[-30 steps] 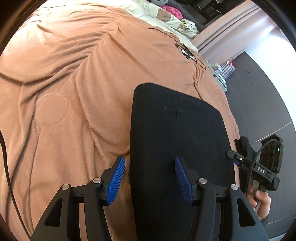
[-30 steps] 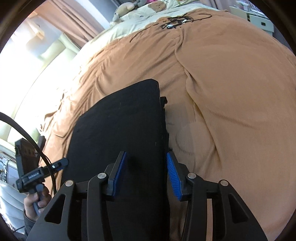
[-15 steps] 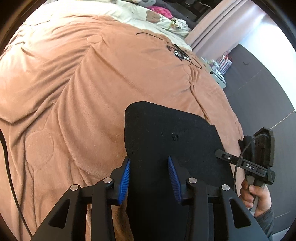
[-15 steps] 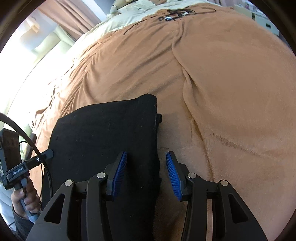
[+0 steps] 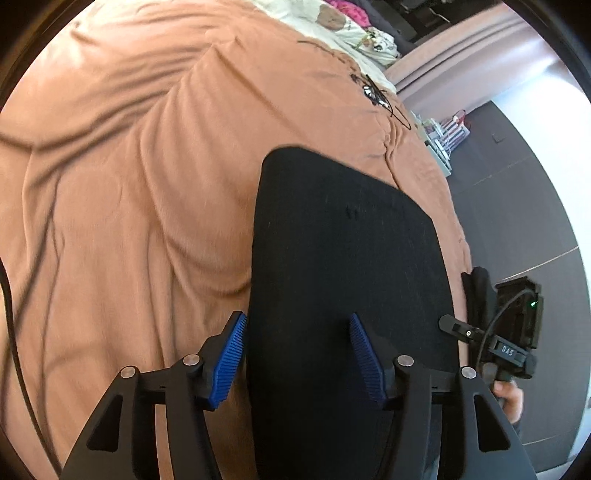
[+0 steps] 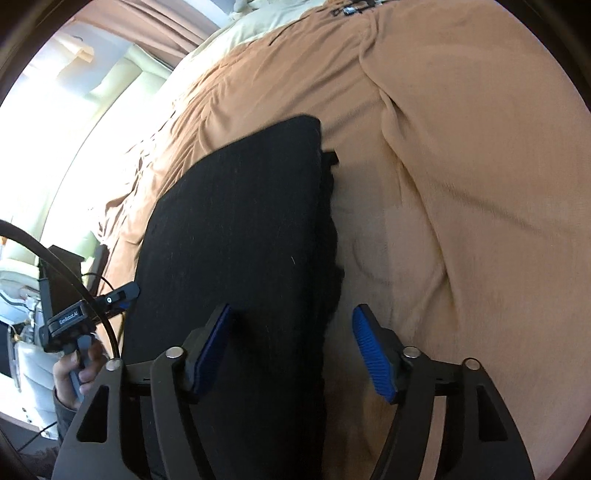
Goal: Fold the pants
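**Folded pants on the blanket**

The black pants (image 5: 347, 280) lie folded on the brown blanket (image 5: 122, 206). My left gripper (image 5: 297, 356) and right gripper (image 6: 290, 354) are both opening, pads off the cloth, one pants edge between each pair, toward 12 o'clock.

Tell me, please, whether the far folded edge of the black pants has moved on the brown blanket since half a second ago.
Yes. In the right wrist view the pants' far edge lies nearer the cream sheet, farther up the brown blanket.

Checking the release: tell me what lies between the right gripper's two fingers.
In the right wrist view, the black pants' right edge and bare brown blanket; the right gripper is opening.
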A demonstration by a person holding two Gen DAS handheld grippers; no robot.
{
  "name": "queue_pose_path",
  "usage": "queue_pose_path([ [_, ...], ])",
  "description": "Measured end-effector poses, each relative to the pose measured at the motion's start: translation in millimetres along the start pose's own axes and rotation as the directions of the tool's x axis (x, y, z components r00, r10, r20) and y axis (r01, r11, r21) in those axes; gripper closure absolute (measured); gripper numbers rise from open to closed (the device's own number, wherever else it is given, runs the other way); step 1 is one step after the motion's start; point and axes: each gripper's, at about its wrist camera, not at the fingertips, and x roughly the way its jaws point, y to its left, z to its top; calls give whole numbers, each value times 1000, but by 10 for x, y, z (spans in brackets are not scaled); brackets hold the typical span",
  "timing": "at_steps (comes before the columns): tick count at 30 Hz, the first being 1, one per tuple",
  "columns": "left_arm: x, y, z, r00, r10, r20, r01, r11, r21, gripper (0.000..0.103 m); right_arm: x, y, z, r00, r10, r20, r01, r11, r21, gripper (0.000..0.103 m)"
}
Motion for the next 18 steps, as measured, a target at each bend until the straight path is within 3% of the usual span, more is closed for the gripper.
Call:
queue_pose_path([
  [8,-32,32,-159,1000,-21,-9,21,1000,-19,43,75,-186,-14,989,111,-98,-109,993,35,34],
  [13,19,38,-181,999,-32,-9,32,999,-31,43,200,-279,118,979,177,-99,-171,983,60,34],
  [16,1,-38,-177,1000,-12,5,12,1000,-6,46,293,-267,246,969,230,-95,-224,972,65,42],
  [18,-32,-73,-161,1000,-11,12,11,1000,1,51,334,-211,287,972,213,-98,-209,977,48,45],
])
